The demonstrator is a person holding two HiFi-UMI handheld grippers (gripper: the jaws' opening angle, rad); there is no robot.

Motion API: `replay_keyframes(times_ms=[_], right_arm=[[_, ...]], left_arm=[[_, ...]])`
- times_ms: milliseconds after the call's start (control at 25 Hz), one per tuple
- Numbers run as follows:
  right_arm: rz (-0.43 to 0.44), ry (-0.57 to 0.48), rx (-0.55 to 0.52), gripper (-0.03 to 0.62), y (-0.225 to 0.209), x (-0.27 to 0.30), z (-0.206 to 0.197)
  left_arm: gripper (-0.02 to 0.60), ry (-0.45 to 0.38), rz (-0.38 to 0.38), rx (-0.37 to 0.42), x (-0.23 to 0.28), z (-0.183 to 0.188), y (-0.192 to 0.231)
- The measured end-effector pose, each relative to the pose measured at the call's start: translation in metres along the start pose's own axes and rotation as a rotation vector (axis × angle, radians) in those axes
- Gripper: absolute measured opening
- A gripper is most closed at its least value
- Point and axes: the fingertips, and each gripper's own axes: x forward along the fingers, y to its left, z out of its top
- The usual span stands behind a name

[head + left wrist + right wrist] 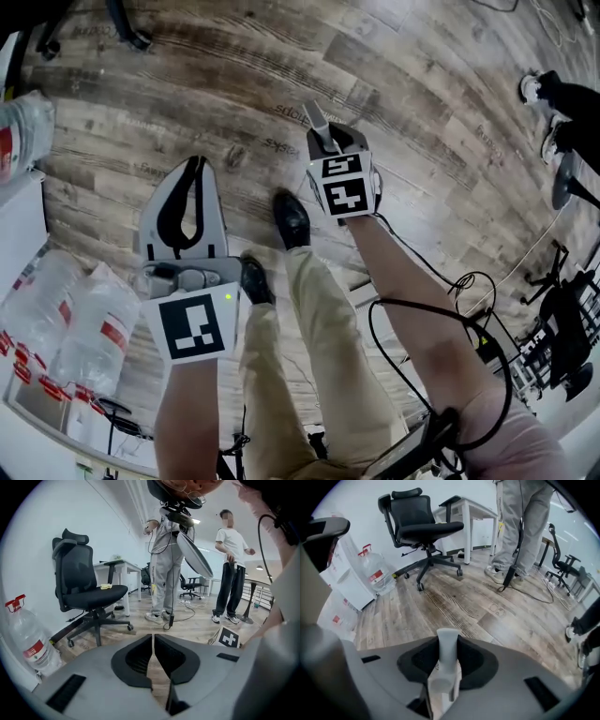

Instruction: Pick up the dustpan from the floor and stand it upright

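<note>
Of the dustpan I see only its pale grey handle (447, 654), which pokes up between the jaws of my right gripper (448, 644). That gripper is shut on it. In the head view the handle's tip (316, 120) sticks out past the right gripper (328, 142) above the wooden floor (234, 75). The pan itself is hidden from all views. My left gripper (195, 169) is held to the left at about the same height. Its jaws meet at the tips (153, 637) with nothing between them.
A black office chair (423, 523), a white desk (472, 509) and a large water bottle (375, 573) stand ahead on the left. Two people (164, 564) (229, 576) stand farther off, with cables on the floor (534, 592). Wrapped water bottles (80, 319) lie at my left.
</note>
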Motion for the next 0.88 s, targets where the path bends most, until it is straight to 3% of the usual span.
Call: replay_keyframes(times_ms=[280, 760, 880], right_arm=[[-0.026, -0.068, 0.006, 0.104, -0.002, -0.073, 0.006], [-0.091, -0.212, -0.010, 0.103, 0.005, -0.223, -0.002], [-0.117, -0.229, -0.004, 0.103, 0.007, -0.257, -0.009]], left_arm=[[0.025, -0.058, -0.067, -0.020, -0.030, 0.042, -0.036], [0.025, -0.132, -0.237, 0.137, -0.117, 0.104, -0.092], [0.025, -0.156, -0.254, 0.126, -0.139, 0.116, -0.101]])
